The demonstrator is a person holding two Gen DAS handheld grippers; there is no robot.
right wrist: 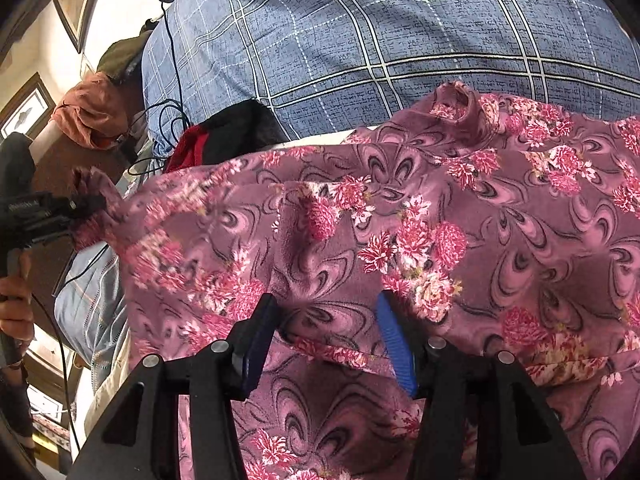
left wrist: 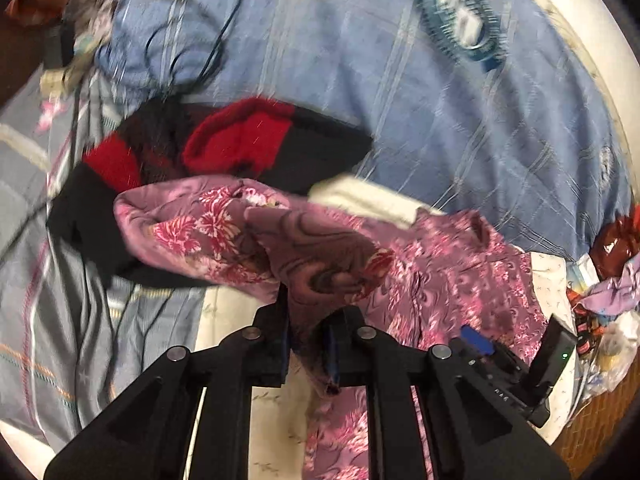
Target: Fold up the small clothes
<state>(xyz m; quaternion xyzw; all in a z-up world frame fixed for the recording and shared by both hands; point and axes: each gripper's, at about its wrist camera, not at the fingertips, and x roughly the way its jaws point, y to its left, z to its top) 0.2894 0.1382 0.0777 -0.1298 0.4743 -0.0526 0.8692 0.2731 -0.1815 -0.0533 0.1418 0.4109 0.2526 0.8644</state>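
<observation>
My left gripper (left wrist: 308, 320) pinches a bunched corner of the pink flowered garment (right wrist: 400, 208) lying on the blue checked bedcover (right wrist: 360, 40), while my right gripper (right wrist: 328, 332) stands half open over its folds.

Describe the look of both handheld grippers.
Both are matte black plastic frames with round silver rivets at the finger joints. The left gripper and right gripper carry blue pads, ribbed on the right. A black module with a green light appears beside the left.

floral garment (left wrist: 440, 280) blurred, lower edge cropped
</observation>
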